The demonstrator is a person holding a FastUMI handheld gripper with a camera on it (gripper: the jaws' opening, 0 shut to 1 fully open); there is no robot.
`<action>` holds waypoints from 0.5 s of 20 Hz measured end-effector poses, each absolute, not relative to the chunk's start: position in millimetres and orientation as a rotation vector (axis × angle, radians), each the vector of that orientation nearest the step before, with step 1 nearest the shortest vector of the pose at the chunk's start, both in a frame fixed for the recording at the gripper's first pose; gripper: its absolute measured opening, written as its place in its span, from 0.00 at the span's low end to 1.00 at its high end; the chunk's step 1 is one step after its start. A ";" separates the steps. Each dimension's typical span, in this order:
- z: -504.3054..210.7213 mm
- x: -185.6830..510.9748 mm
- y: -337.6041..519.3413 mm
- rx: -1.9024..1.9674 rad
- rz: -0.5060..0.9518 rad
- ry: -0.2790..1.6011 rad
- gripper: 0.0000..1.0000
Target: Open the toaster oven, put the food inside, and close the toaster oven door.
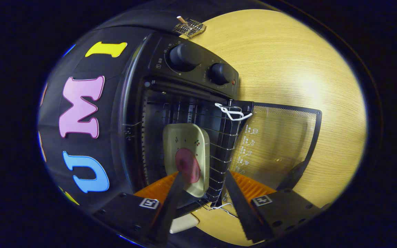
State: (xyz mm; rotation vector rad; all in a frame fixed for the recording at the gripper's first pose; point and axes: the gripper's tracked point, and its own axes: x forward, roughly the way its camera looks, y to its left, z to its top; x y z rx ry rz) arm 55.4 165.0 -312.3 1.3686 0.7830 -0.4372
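The plate [188,155] carrying the pink food slice [187,165] is sitting on the wire rack [219,155] inside the toaster oven [171,103], just ahead of the claw [202,186]. The claw's fingers are standing apart, gripping nothing. The glass door [281,144] is hanging open beside the oven mouth, over the worktop [288,62], likely needing pushing next.

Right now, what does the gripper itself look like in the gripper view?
The gripper has two long fingers that taper toward their tips; the one on the right has a ridged, saw-tooth inner edge. Each finger sits on a dark block with small round holes and a square black-and-white marker tag. Orange ribbed panels lie behind the fingers. No cable, hand or sleeve is visible.
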 end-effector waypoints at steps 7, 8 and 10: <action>-293.7 19.3 152.2 0.972 -0.189 0.809 0.99; -296.1 12.7 148.3 0.920 -0.172 0.816 0.98; -303.4 -5.4 136.8 0.770 -0.145 0.842 0.99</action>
